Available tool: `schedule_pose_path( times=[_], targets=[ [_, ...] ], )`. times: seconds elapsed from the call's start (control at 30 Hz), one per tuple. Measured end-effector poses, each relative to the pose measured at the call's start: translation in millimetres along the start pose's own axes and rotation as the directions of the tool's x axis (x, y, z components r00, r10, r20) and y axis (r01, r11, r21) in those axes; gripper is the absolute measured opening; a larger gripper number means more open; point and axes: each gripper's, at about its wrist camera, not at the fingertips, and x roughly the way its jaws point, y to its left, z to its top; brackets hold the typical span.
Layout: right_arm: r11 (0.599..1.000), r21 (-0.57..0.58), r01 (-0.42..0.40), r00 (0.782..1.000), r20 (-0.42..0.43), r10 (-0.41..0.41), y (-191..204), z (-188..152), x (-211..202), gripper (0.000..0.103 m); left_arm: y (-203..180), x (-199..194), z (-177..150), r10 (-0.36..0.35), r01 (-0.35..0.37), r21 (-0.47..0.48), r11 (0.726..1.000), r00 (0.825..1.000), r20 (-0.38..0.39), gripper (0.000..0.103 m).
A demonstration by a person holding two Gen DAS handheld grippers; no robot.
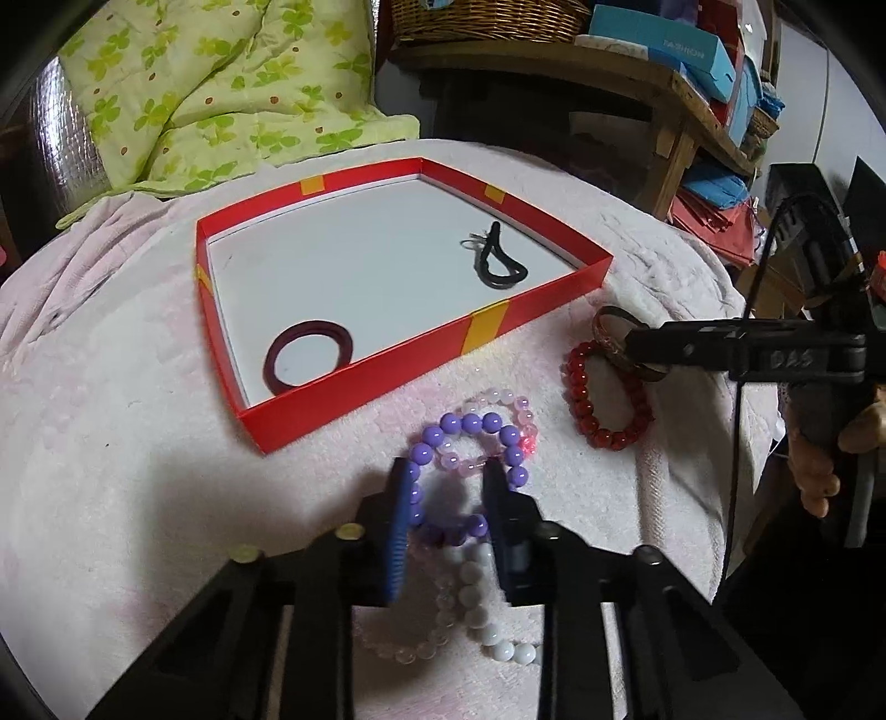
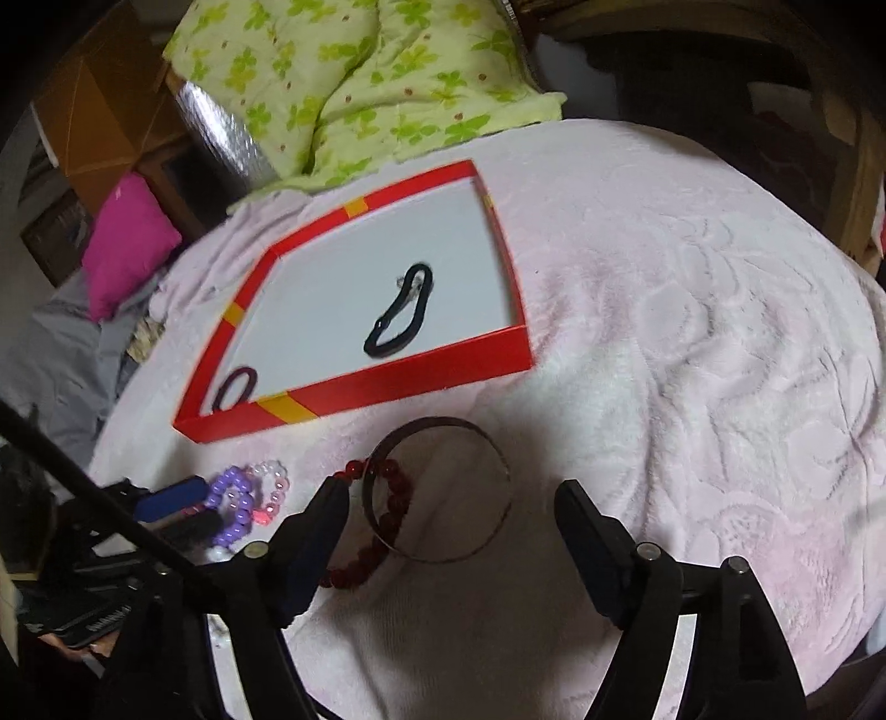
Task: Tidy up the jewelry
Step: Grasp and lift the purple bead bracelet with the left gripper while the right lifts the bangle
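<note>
A shallow red box (image 1: 498, 324) (image 2: 410, 371) lies on the pale pink blanket; inside are a dark maroon bangle (image 1: 307, 360) (image 2: 235, 387) and a black cord bracelet (image 1: 498, 260) (image 2: 401, 315). My left gripper (image 1: 446, 482) is open, its fingers straddling a purple bead bracelet (image 1: 470, 423) (image 2: 235, 498) that overlaps pink (image 1: 509, 404) and white bead bracelets (image 1: 487, 626). My right gripper (image 2: 451, 498) (image 1: 637, 338) is open around a thin brown bangle (image 2: 437, 490) (image 1: 614, 332) lying on the blanket, partly over a red bead bracelet (image 1: 606, 399) (image 2: 387, 515).
A green floral quilt (image 1: 221, 94) (image 2: 354, 83) lies behind the box. Wooden shelves with a wicker basket (image 1: 487, 19) and blue boxes (image 1: 664, 41) stand at the back right. A magenta cushion (image 2: 130, 243) lies off the bed's left.
</note>
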Motion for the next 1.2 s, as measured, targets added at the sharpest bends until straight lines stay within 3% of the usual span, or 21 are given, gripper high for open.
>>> schedule_pose_path(
  times=[0.2, 0.3, 0.33, 0.4, 0.43, 0.57, 0.77, 0.83, 0.9, 0.97, 1.1, 1.2],
  targets=[
    [0.992, -0.090, 0.086, 0.996, 0.004, -0.086, 17.4, -0.8, 13.5, 0.081, 7.2, -4.0, -2.0, 0.012, -0.012, -0.012, 1.000, 1.000, 0.008, 0.015],
    [0.985, -0.120, 0.121, 0.993, 0.020, -0.119, 21.1, -2.5, 14.4, 0.064, 10.0, -5.1, -2.0, 0.021, -0.021, -0.019, 1.000, 1.000, 0.009, 0.017],
    [0.985, -0.121, 0.122, 0.992, 0.023, -0.120, 21.2, -2.8, 14.4, 0.064, 10.9, -4.5, -1.7, 0.026, -0.026, -0.021, 0.999, 1.000, 0.003, 0.021],
    [0.986, -0.119, 0.120, 0.993, 0.025, -0.118, 20.3, -3.1, 14.4, 0.064, 12.3, -4.1, -0.7, 0.023, -0.024, -0.040, 0.999, 1.000, -0.008, 0.061],
    [0.985, -0.119, 0.121, 0.993, 0.027, -0.118, 20.1, -3.3, 14.3, 0.064, 11.1, -6.8, -0.2, 0.011, -0.011, -0.046, 0.999, 1.000, 0.009, 0.066],
    [0.986, -0.115, 0.119, 0.993, 0.027, -0.116, 19.5, -4.9, 14.1, 0.064, -2.0, -11.2, 0.9, -0.001, 0.000, 0.021, 1.000, 0.999, 0.041, 0.068],
    [0.987, -0.111, 0.116, 0.993, 0.028, -0.113, 19.5, -4.7, 13.9, 0.064, -8.7, 14.3, -2.3, 0.020, -0.018, 0.042, 0.999, 0.999, -0.048, 0.068],
    [0.987, -0.110, 0.115, 0.993, 0.031, -0.113, 19.7, -4.8, 12.9, 0.064, -6.4, 17.3, -2.7, 0.028, -0.027, 0.030, 0.999, 0.998, -0.055, 0.062],
    [0.987, -0.111, 0.117, 0.993, 0.036, -0.114, 20.6, -5.2, 10.9, 0.064, -3.4, 14.9, -2.1, 0.023, -0.022, 0.020, 1.000, 0.999, -0.045, 0.035],
    [0.988, -0.107, 0.114, 0.993, 0.045, -0.109, 20.7, -5.5, 7.5, 0.064, 1.5, 11.8, -2.3, 0.006, -0.007, -0.003, 1.000, 0.999, -0.040, 0.023],
    [0.992, -0.080, 0.095, 0.994, 0.060, -0.091, 16.2, -4.3, -0.1, 0.063, 4.2, 2.1, -0.9, 0.011, -0.011, -0.003, 1.000, 1.000, -0.009, 0.010],
    [0.997, -0.048, 0.066, 0.994, 0.093, -0.061, 11.8, -1.8, -9.8, 0.063, 8.2, -9.3, 3.2, 0.006, -0.006, -0.009, 1.000, 0.999, 0.031, 0.010]
  ],
)
